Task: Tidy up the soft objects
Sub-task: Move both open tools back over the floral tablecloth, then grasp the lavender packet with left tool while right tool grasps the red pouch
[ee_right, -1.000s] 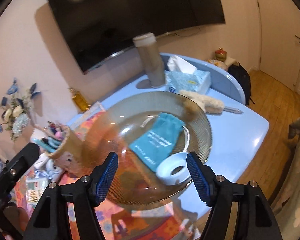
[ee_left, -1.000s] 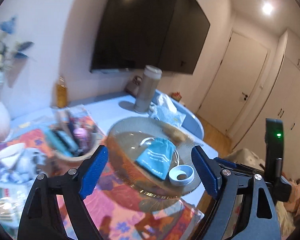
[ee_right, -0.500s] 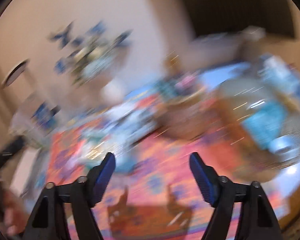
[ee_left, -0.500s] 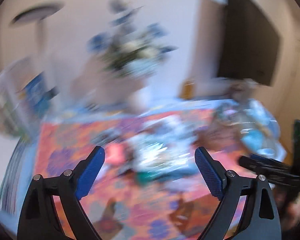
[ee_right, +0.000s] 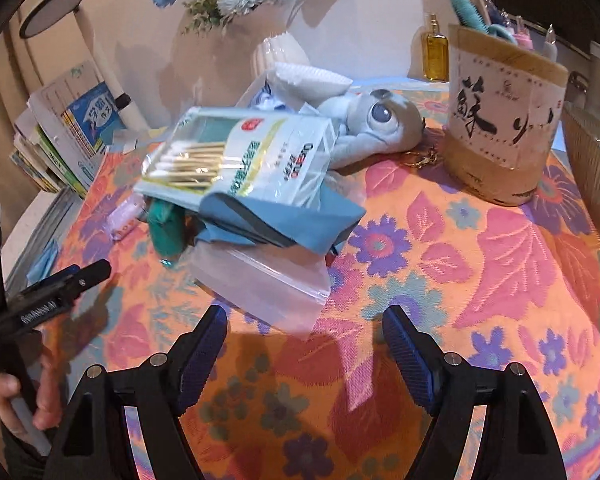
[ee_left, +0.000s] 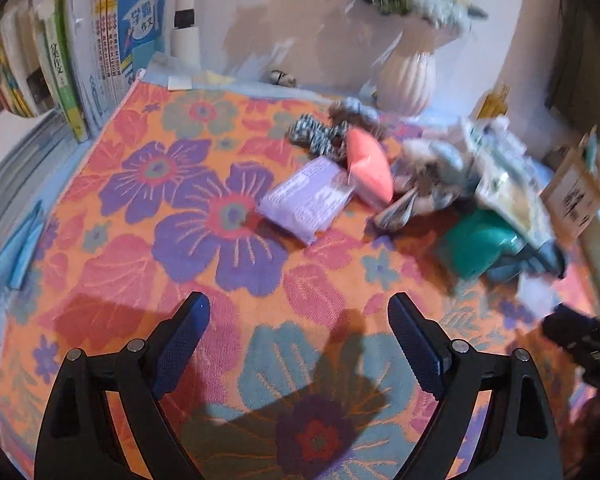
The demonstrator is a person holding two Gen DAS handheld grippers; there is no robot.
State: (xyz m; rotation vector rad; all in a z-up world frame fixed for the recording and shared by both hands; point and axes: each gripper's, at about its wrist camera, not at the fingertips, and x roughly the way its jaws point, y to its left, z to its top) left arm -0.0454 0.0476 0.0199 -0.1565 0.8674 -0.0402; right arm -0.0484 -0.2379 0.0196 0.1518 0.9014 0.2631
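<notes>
Ahead of my right claw, the cotton swab pack [ee_right: 240, 152] reads "OneZero", upside down. Further right, the bamboo holder [ee_right: 504, 120] bears brushed "苏". Far left of my left claw, a blue book [ee_left: 142, 24] reads "学霸作文".

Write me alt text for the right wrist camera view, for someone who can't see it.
The open, empty right gripper hovers over a flowered tablecloth, facing a heap: a pack of cotton swabs lying on blue cloth, a clear zip bag in front and a grey plush toy behind. A paper-wrapped holder of tools stands at right; the left gripper enters at left.
</notes>
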